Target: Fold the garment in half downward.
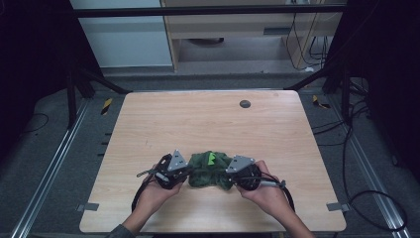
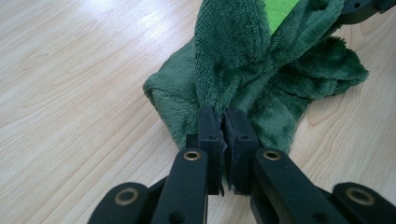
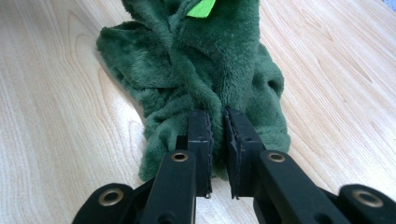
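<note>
A crumpled dark green fleece cloth (image 1: 210, 171) lies on the near half of the light wooden table (image 1: 208, 124), about midway between its left and right edges; it is bunched into folds, with a small bright green patch (image 1: 212, 158) showing on its top; the left gripper (image 1: 184, 173) meets the cloth at its left end and the right gripper (image 1: 229, 176) meets it at its right end, each held in a hand that comes in from the near edge; in the left gripper view the left gripper (image 2: 223, 122) has its two black jaws brought together on a fold of the cloth (image 2: 261, 70), the pile squeezed between the pads, and the bright green patch (image 2: 280, 8) sits at the far end of the cloth; in the right gripper view the right gripper (image 3: 218, 122) is likewise clamped on a ridge of the cloth (image 3: 196, 70), a thin strip of fleece pinched between the pads, with the patch (image 3: 201, 7) at the far top; the rest of the cloth rests slack on the table between the two grippers; a small dark round disc (image 1: 244, 103) lies on the far part of the table, well apart from the cloth.
</note>
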`<state>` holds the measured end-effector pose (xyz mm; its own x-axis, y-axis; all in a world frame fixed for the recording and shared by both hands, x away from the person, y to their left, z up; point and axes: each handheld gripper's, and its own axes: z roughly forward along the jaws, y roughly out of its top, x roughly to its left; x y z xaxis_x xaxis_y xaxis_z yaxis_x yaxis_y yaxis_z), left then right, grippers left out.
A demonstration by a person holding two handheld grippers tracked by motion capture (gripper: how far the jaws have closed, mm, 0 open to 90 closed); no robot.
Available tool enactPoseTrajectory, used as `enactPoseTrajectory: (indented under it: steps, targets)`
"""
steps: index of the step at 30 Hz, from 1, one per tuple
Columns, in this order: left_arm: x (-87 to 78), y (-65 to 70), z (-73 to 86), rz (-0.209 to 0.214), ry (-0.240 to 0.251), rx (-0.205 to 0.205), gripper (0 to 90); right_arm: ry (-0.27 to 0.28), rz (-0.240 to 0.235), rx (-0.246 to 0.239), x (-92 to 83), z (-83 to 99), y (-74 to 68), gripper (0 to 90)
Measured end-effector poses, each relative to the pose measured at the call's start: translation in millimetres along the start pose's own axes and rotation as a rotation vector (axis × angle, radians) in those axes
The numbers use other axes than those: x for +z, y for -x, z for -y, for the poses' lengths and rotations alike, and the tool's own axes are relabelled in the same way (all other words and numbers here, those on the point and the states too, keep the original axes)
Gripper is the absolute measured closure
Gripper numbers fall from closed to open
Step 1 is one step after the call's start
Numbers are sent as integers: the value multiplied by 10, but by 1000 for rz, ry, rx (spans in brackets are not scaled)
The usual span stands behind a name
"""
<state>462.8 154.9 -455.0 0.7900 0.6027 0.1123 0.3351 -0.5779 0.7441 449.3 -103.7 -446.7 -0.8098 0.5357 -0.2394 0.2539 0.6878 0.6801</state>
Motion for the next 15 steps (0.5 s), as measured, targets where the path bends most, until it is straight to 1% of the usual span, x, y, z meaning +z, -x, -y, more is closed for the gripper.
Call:
enactPoseTrajectory:
  steps: [5, 6, 9, 14, 15]
  targets:
    - [3, 32, 41, -7, 0, 8, 850, -1, 0, -5, 2, 12, -30, 804]
    - [3, 39, 58, -4, -1, 4, 850, -5, -1, -11, 2, 16, -35, 801]
    - [5, 52, 80, -3, 0, 1, 848, -11, -1, -8, 2, 35, -56, 792]
    - [16, 71, 119, 4, -3, -1, 859, -10, 0, -7, -3, 72, -77, 790]
    - [18, 77, 123, 1, -2, 0, 862, -8, -1, -7, -6, 77, -79, 791]
